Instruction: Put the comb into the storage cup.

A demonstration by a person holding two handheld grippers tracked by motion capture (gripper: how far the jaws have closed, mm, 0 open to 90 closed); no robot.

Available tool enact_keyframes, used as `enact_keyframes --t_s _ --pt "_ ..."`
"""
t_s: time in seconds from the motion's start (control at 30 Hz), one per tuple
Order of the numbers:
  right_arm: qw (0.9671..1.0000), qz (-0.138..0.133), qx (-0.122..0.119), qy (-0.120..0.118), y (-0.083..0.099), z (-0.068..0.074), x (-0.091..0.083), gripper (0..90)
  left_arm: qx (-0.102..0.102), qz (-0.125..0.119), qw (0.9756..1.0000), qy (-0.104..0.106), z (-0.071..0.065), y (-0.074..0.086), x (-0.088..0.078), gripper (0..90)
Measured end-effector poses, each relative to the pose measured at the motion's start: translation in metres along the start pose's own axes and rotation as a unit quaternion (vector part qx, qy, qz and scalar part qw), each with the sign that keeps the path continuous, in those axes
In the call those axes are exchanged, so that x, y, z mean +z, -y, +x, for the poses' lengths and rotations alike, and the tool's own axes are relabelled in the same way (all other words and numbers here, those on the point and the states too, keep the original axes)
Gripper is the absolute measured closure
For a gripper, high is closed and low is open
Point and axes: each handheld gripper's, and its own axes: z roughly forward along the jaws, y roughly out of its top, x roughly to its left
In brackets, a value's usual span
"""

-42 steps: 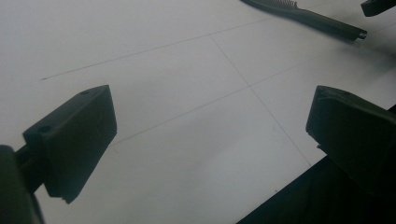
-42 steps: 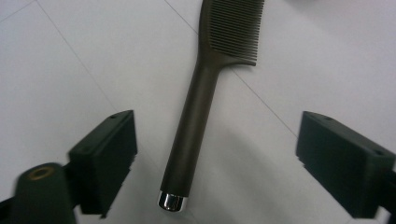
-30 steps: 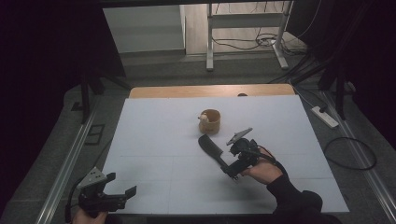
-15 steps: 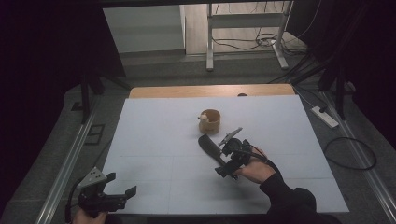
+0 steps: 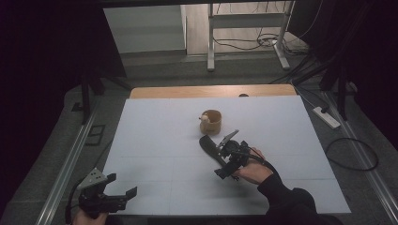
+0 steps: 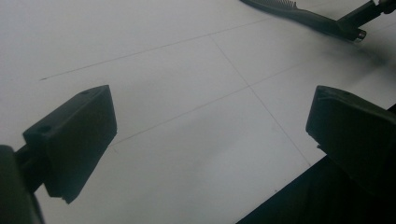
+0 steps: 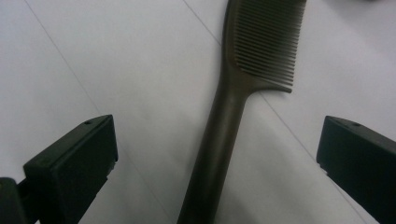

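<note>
My right tool (image 7: 217, 154), jaws wide apart, straddles the comb (image 7: 243, 84), whose handle runs up between them, untouched, flat on the counter (image 5: 155, 140). My left tool (image 5: 110, 197) hangs parted at the near corner, well apart.

Your table (image 5: 155, 136) carries a white sheet ruled with faint grid lines; a strip of bare wood (image 5: 187, 91) shows along its far edge. Grey carpeted floor (image 5: 164, 70) surrounds it, with metal rails (image 5: 65, 164) running along both sides. Beyond the table stands a white metal frame (image 5: 244, 21) with loose cables (image 5: 248, 44) at its feet. A white power strip (image 5: 325, 117) lies on your right. Black drapes (image 5: 47, 42) darken both flanks; light is dim.
</note>
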Motion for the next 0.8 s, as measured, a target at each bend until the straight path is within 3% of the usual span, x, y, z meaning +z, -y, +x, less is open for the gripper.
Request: enact_keyframes --t_s 0.43,0.8 --pt "0.9993 0.036 -0.001 0.009 0.009 -0.005 0.027 0.0 0.001 -0.001 1.0 0.0 0.0 0.0 0.0 2.4" --pt "0.9992 0.036 0.007 0.013 0.01 -0.004 0.027 0.0 0.002 0.0 1.0 0.0 0.0 0.0 0.0 2.4"
